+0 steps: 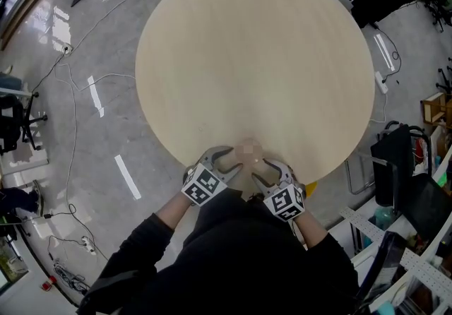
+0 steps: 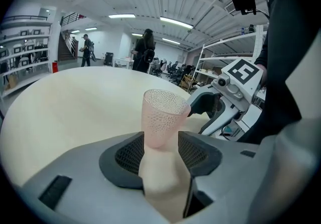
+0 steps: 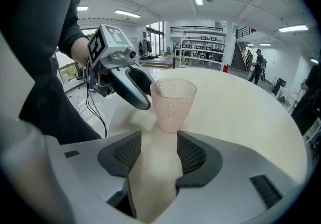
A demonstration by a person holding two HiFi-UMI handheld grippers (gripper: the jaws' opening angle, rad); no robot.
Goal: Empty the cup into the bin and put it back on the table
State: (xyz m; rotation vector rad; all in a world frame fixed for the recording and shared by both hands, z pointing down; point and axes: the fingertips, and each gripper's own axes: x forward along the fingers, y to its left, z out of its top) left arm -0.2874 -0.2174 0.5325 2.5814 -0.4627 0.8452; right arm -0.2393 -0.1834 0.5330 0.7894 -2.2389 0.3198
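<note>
A translucent pink dotted cup (image 1: 247,153) stands upright on the round wooden table (image 1: 254,59), close to its near edge; it looks empty. My left gripper (image 1: 229,163) sits just left of the cup, open. In the left gripper view the cup (image 2: 163,116) rises just beyond the open jaws of the left gripper (image 2: 161,150). My right gripper (image 1: 263,172) is just right of the cup, also open. From the right gripper (image 3: 159,150), the cup (image 3: 172,102) stands right ahead, with the left gripper (image 3: 125,85) beside it. No bin shows in any view.
Cables (image 1: 70,116) run over the glossy floor to the left. Black chairs (image 1: 395,165) and shelving crowd the right side. People (image 2: 143,52) stand far off in the hall beyond the table.
</note>
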